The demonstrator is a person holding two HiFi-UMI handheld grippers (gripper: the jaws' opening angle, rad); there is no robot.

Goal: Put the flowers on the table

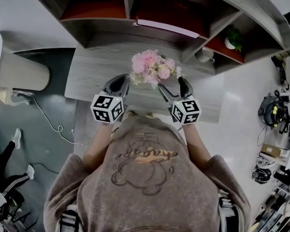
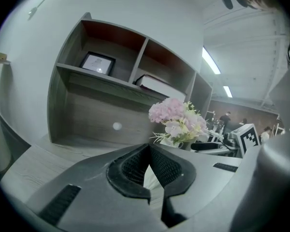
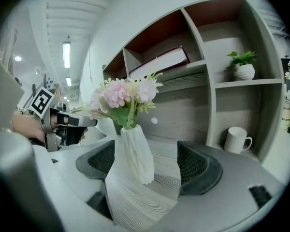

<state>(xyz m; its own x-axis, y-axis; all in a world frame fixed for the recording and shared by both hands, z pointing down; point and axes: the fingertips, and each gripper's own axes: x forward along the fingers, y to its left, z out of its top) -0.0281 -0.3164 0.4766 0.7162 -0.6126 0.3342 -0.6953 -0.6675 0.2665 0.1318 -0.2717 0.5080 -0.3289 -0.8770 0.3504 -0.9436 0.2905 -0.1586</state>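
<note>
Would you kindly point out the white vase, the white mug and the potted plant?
white vase (image 3: 133,151): right gripper view, mid-body.
white mug (image 3: 237,139): right gripper view, side wall.
potted plant (image 3: 243,72): right gripper view, its pot.

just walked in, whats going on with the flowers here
A person holds a gripper in each hand at a grey wooden table. The pink flowers are in a white vase that seems to stand on the table. The right gripper is open with the vase between its fingers, not squeezing it. The left gripper is shut and empty, beside the flowers.
</note>
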